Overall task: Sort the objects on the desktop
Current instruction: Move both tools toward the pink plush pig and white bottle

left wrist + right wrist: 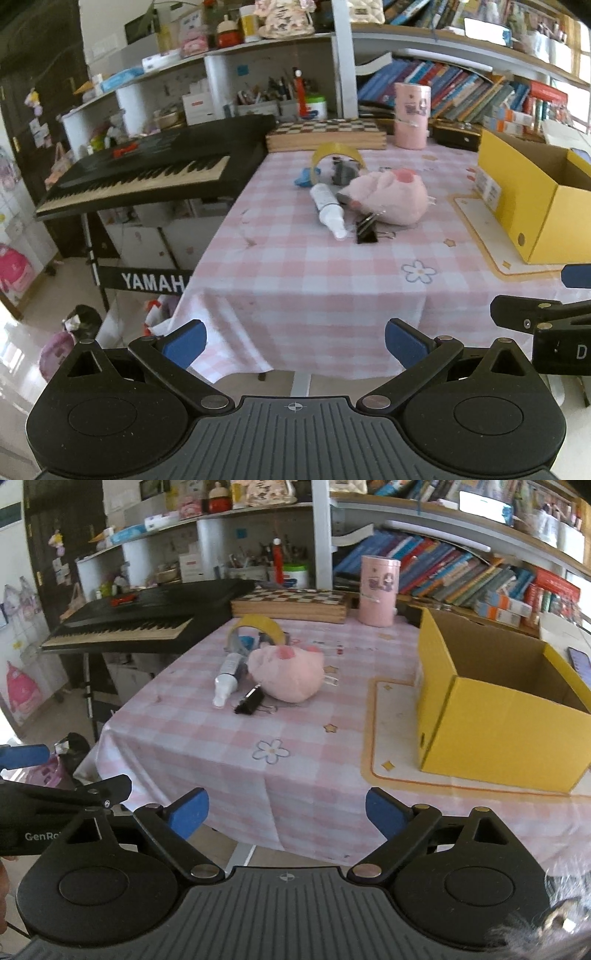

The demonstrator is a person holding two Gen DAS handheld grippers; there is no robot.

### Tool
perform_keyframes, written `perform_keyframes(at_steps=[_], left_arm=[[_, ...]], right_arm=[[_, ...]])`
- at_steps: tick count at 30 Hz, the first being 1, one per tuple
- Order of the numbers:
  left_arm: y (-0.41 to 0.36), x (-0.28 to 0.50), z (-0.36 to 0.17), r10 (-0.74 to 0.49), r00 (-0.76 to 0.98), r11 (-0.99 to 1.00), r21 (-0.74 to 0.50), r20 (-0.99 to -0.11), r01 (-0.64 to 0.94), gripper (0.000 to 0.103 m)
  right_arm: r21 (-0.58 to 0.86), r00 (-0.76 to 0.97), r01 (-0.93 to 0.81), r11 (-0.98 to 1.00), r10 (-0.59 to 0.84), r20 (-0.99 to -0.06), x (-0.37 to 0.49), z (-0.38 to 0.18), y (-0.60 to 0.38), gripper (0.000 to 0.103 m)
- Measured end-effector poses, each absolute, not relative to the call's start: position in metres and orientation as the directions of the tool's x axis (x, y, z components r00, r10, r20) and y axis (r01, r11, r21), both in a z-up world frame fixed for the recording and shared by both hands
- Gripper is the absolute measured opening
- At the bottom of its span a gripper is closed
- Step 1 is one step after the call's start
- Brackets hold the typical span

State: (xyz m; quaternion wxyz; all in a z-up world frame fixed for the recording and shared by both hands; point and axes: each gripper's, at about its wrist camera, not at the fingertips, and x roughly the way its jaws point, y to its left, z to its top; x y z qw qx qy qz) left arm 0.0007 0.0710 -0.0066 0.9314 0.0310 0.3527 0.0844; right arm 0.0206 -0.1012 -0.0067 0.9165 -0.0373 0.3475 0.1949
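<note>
Pink-and-white checked cloth covers the table [295,280], which stands in front of bookshelves [461,88] and beside a black keyboard [147,166].

Landmark: the pink plush toy [286,674], lying near the middle of the table.

- White tube [227,681]: just to the left of the plush, lying flat, cap end toward the table's near edge.
- Black binder clip [249,701]: at the near-left side of the plush, just beside it and next to the tube's cap end.
- Yellow tape roll [260,626]: behind the plush, standing on edge. A small blue item and a grey item lie under its arch; what they are cannot be told.
- Yellow cardboard box [498,705]: to the right of the plush, well apart, top open, standing on a cream mat [391,738].
- Pink cylindrical container [378,590]: behind and to the right of the plush, upright, next to a chessboard case [291,603].

Left gripper [295,345]: jaws spread wide, nothing between the blue pads [186,341]. It hangs short of the table's near edge, well apart from the plush.

Right gripper [288,816]: jaws spread wide, nothing held. It hangs over the near edge, also well apart from the plush.

Each gripper appears at the edge of the other's view, side by side.
</note>
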Motion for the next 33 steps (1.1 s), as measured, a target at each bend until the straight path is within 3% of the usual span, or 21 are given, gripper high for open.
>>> perform_keyframes(at_steps=[15, 23, 33], left_arm=[[0.076, 0.054, -0.009, 0.216, 0.720, 0.976, 0.130, -0.659, -0.174, 0.103], [0.078, 0.091, -0.012, 0.238, 0.707, 0.970, 0.122, -0.666, -0.211, 0.103], [0.080, 0.123, -0.016, 0.258, 0.680, 0.961, 0.109, -0.687, -0.255, 0.103]], right_arm=[[0.073, 0.660, -0.460, 0.885, 0.396, -0.639, 0.083, -0.006, -0.085, 0.093], [0.055, 0.639, -0.496, 0.867, 0.407, -0.653, 0.134, -0.008, -0.076, 0.086], [0.053, 0.625, -0.499, 0.865, 0.401, -0.670, 0.177, -0.012, -0.077, 0.086]])
